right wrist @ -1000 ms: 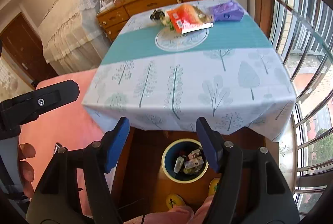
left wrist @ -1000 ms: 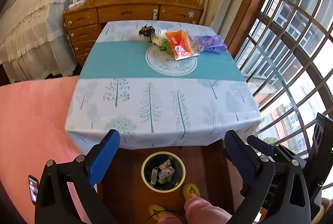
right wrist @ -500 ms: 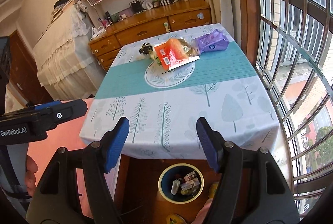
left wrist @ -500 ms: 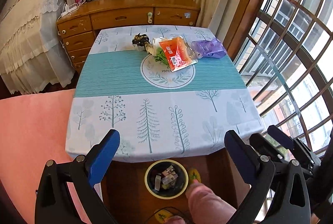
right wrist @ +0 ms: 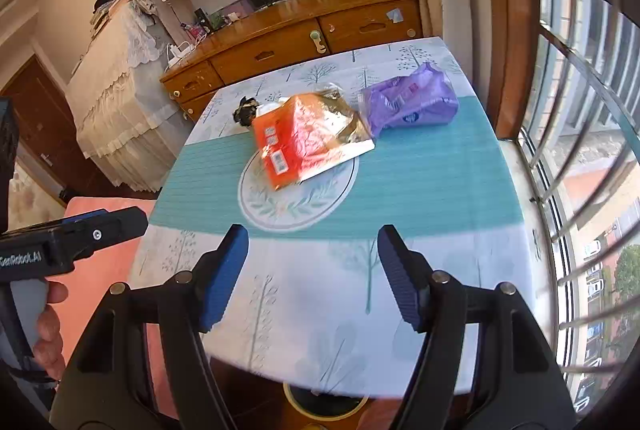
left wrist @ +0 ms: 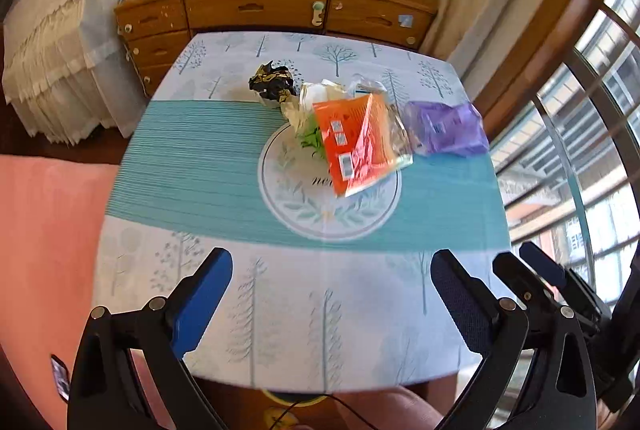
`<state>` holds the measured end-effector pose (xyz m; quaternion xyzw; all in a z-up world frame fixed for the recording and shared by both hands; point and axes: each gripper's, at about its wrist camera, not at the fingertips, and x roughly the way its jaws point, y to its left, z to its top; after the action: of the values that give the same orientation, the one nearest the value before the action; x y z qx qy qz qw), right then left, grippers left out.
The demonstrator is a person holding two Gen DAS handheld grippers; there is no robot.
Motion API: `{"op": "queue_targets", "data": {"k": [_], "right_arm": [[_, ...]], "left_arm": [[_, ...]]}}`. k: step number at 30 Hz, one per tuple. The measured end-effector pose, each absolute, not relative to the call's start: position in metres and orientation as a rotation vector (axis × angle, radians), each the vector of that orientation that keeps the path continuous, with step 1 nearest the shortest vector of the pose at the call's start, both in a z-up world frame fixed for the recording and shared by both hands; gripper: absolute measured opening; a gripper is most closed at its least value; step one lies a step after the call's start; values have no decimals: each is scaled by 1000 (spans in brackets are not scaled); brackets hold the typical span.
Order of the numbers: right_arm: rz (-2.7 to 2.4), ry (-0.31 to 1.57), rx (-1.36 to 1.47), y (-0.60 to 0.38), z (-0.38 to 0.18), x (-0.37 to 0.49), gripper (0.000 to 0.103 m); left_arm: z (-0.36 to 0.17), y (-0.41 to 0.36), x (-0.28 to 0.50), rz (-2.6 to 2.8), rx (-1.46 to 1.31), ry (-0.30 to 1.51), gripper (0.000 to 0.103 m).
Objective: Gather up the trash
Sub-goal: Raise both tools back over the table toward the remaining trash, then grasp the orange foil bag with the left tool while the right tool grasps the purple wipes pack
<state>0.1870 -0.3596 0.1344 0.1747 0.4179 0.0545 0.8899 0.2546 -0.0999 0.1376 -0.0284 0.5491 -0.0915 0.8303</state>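
Note:
Trash lies at the far middle of the table (left wrist: 200, 166): an orange plastic packet (left wrist: 360, 146) (right wrist: 304, 138), a purple bag (left wrist: 444, 128) (right wrist: 408, 102), a crumpled black and gold wrapper (left wrist: 272, 82) (right wrist: 245, 110) and white and green scraps (left wrist: 312, 118). My left gripper (left wrist: 332, 294) is open and empty above the table's near edge. My right gripper (right wrist: 312, 270) is open and empty, also over the near edge. The rim of a yellow trash bin (right wrist: 324, 404) shows under the table's front edge.
A wooden dresser (left wrist: 260, 6) stands behind the table. A lace-covered piece of furniture (left wrist: 60, 42) is at the left. Barred windows (right wrist: 580, 110) run along the right. A pink mat (left wrist: 48, 230) covers the floor at the left.
Both grippers have moved up and forward over the table. The trash on the table looks nearer and larger. The bin has slid mostly out of sight under the table's front edge.

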Motion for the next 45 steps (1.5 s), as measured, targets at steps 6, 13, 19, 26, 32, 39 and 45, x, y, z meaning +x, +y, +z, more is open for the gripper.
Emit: {"op": "queue_targets", "data": {"k": [6, 13, 19, 26, 32, 39, 45], "right_arm": [[139, 932, 361, -418, 93, 279, 64], [96, 1013, 497, -476, 35, 361, 64], [67, 1073, 675, -502, -6, 407, 64], [38, 1081, 827, -506, -29, 437, 64], [-11, 1087, 883, -505, -48, 453, 60], [-7, 1070, 809, -495, -48, 451, 13], [41, 1021, 734, -482, -25, 433, 0]], "left_arm": [[80, -118, 347, -214, -190, 1260, 101], [22, -120, 402, -178, -300, 1322, 100], [-4, -128, 423, -179, -318, 1338, 100], [-23, -137, 439, -200, -336, 1363, 100], [-32, -142, 442, -227, -372, 1385, 70], [-31, -145, 433, -251, -382, 1402, 22], [-6, -145, 415, -265, -370, 1347, 3]]}}
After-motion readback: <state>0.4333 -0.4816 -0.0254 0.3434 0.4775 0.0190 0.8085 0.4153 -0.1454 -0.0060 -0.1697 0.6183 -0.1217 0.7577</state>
